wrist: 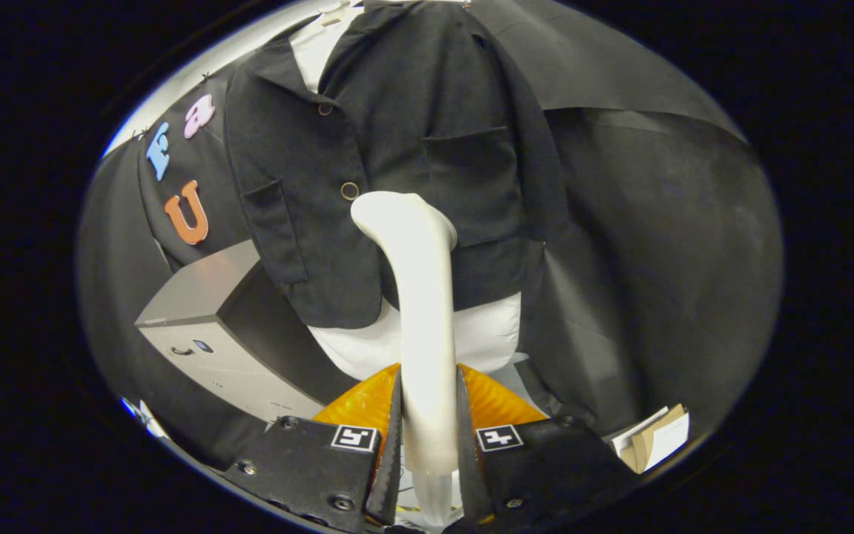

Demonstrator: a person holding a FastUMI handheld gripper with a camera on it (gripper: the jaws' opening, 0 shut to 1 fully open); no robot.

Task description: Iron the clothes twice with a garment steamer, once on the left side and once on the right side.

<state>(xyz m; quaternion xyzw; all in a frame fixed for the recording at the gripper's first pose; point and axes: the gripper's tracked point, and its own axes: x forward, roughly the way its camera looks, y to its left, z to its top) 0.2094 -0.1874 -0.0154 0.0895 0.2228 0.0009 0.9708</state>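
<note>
My gripper (428,400) is shut on the handle of a white garment steamer (419,297), both fingers pressing its sides. The steamer rises straight ahead and its bent head (397,211) rests against the front of a black jacket (397,133), just below the lower button (350,190) and beside the jacket's right-hand pocket (471,178). The jacket hangs upright on a white form (486,337) that shows under its hem and at its collar (316,44). The steamer's nozzle face is hidden against the cloth.
A grey box-like machine (204,326) stands low to the left of the jacket. Black cloth walls (657,245) close in behind and to the right. A small stack of cardboard and paper (657,437) lies low on the right, beside my right finger.
</note>
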